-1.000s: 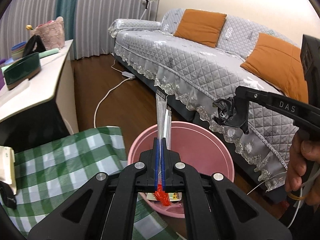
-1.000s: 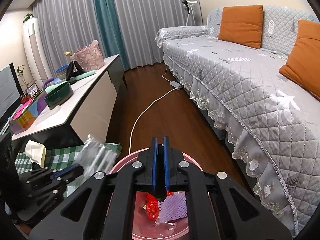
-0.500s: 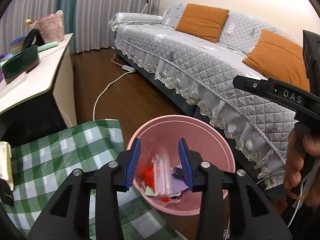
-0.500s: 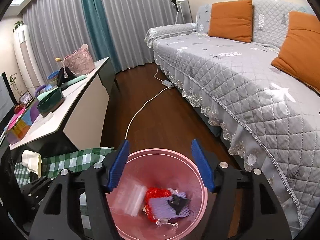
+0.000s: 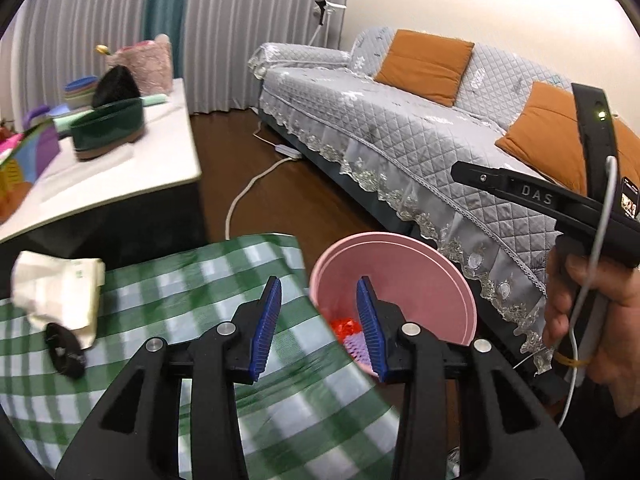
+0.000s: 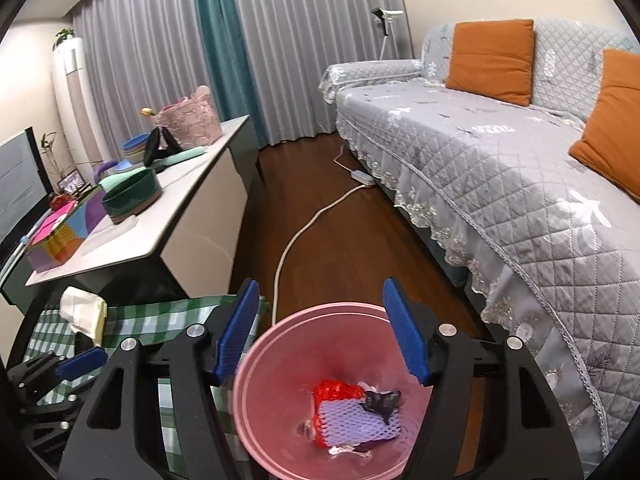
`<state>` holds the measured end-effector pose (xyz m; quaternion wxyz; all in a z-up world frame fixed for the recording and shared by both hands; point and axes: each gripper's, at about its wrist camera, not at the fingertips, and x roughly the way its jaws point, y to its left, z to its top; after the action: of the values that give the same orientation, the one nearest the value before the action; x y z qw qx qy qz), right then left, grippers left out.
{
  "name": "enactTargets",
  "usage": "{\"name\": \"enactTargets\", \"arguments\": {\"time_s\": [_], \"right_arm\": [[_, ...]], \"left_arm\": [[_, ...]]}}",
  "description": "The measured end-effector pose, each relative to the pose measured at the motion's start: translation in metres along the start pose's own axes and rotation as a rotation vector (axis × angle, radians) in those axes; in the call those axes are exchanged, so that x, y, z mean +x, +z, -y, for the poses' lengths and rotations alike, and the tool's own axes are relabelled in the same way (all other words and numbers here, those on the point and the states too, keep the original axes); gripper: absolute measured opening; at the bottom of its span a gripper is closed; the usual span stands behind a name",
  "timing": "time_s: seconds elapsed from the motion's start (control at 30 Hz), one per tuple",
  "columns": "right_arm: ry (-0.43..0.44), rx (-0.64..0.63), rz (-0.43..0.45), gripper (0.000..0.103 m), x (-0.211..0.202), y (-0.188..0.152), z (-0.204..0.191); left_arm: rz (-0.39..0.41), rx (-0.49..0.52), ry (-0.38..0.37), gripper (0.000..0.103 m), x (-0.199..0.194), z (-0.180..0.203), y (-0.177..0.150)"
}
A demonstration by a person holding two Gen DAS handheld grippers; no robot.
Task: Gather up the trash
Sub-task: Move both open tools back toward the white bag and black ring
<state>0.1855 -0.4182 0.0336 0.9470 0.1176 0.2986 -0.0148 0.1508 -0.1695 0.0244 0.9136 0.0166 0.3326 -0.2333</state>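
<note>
Bench w/ green check cloth (image 5: 192, 280) sits left of the pink bin (image 5: 440, 280); bin already holds red + purple mesh and clear wrap. Remaining trash: crumpled white paper (image 5: 56, 292) on the cloth, far left of the bin, black scrap (image 5: 64, 348) touching its near edge. Your left claw (image 5: 318, 328) is wide open, holding nothing, paper off to its left, so it's the nearer one. Right claw (image 6: 320, 332) also wide open, empty, over the bin.

Grey quilted sofa (image 6: 500, 168), 2 orange cushions (image 6: 490, 62), seemingly wooden floor (image 6: 340, 240)
</note>
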Motion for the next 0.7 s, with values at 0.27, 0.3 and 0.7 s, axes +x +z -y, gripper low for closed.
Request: {"name": "enactTargets", "arguments": {"time_s": [0.27, 0.3, 0.7], "right_arm": [[0.069, -0.045, 0.033, 0.065, -0.021, 0.002, -0.041], [0.078, -0.055, 0.031, 0.065, -0.022, 0.001, -0.047], [0.127, -0.121, 0.017, 0.065, -0.029, -0.009, -0.086]], "left_arm": [[0.046, -0.013, 0.06, 0.029, -0.052, -0.032, -0.005], [0.049, -0.017, 0.064, 0.028, -0.056, -0.035, -0.005], [0.083, -0.052, 0.131, 0.016, -0.092, -0.075, -0.037]]}}
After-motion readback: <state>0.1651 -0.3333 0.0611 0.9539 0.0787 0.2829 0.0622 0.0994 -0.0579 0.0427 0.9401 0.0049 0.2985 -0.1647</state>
